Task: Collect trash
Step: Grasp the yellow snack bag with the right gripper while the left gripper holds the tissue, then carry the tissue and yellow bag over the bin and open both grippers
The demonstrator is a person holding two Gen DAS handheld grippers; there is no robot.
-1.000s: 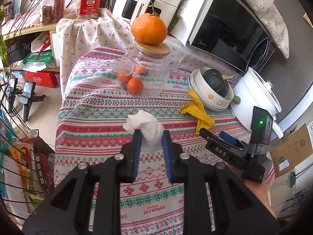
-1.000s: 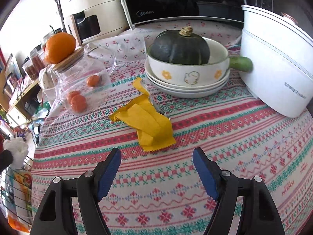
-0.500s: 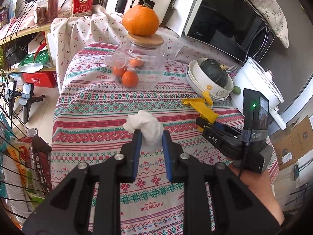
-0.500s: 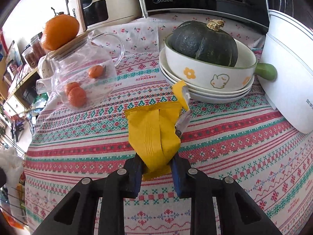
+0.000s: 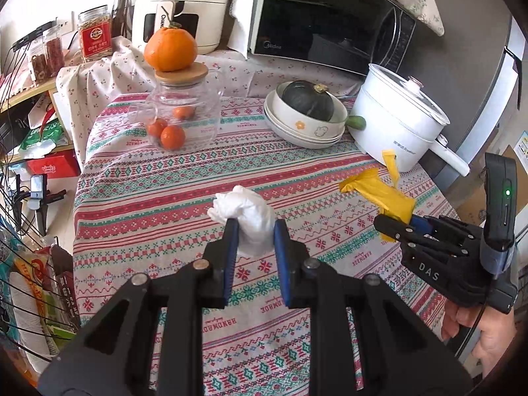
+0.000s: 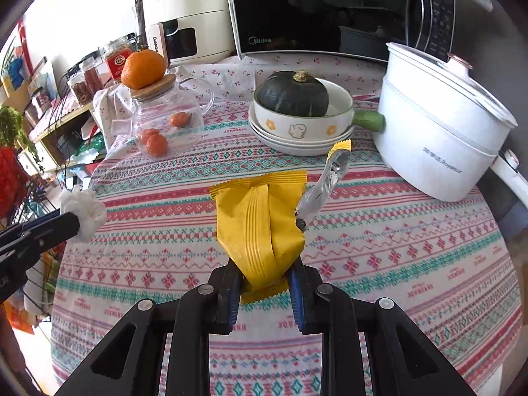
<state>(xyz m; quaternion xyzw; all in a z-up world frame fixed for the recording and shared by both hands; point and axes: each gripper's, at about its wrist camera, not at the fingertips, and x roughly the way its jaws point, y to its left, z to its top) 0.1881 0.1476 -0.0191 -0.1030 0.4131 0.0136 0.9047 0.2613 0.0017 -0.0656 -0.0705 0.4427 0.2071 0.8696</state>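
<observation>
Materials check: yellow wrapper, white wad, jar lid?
Yellow wrapper: looks like matte plastic or foil film; crimped zigzag edges, silvery torn strip. White wad: likely tissue paper, soft crumpled folds. Jar lid: light wood, possibly bamboo, unglazed tan disc.

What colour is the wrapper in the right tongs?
Yellow wrapper, clearest in the right wrist view.

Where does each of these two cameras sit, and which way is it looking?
Left wrist view: on the left gripper, looking down its fingers at the white tissue it holds; the person's hand shows.
Right wrist view: on the right gripper, facing the yellow wrapper it grips.
Both show the striped tablecloth, glass jar and squash bowl.
</observation>
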